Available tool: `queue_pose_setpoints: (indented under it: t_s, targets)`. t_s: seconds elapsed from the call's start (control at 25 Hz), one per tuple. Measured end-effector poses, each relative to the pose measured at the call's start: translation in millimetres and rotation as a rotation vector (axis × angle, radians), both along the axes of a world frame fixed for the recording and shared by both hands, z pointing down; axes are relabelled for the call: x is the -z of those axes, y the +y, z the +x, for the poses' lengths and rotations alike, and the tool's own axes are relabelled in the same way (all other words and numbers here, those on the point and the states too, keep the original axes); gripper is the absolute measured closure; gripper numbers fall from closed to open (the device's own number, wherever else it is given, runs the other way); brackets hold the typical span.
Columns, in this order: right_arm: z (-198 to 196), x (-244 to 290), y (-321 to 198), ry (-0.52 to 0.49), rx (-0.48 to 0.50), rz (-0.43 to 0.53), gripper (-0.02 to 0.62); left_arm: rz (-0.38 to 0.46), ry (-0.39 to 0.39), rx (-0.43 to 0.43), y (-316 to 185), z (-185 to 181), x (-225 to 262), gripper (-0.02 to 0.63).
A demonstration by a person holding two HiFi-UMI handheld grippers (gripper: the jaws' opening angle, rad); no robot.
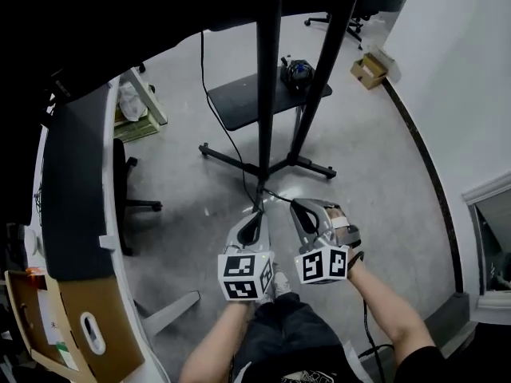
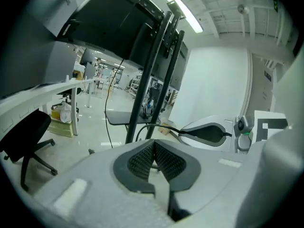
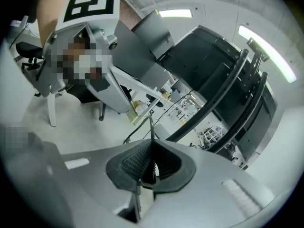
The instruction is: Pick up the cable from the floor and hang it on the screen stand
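The screen stand [image 1: 268, 78] rises on two black poles from splayed floor legs [image 1: 307, 164], straight ahead of me. A thin black cable [image 1: 233, 146] runs down across the floor past the stand's base and up to my grippers. My right gripper [image 1: 297, 206] is shut on the cable [image 3: 151, 125], which sticks out beyond its pads [image 3: 135, 163]. From there the cable [image 2: 164, 126] arcs across just in front of my left gripper [image 2: 154, 146]. My left gripper [image 1: 257, 212] is shut, and I see nothing between its pads [image 2: 140, 160]. The dark screen [image 2: 109, 23] looms above.
A long desk [image 1: 76, 182] with an office chair [image 1: 128, 194] runs along the left. The stand carries a black shelf [image 1: 239, 102] with a dark item [image 1: 297, 72] on it. Cardboard boxes [image 1: 369, 69] sit by the white wall [image 1: 463, 94] at right.
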State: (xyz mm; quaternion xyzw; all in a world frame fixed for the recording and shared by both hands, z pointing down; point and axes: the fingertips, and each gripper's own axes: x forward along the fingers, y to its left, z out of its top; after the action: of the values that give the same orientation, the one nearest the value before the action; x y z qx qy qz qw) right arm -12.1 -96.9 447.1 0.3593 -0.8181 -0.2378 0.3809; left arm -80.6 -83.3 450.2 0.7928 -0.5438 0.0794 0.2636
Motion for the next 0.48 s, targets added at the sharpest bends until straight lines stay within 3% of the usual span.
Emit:
queue_pose_setpoints:
  t_s: [0.48]
  targets:
    - [-8.5, 169.8, -42.3, 0.033, 0.055, 0.317, 0.574, 0.254, -0.017, -0.021, -43.3, -2.6, 155.3, 0.607]
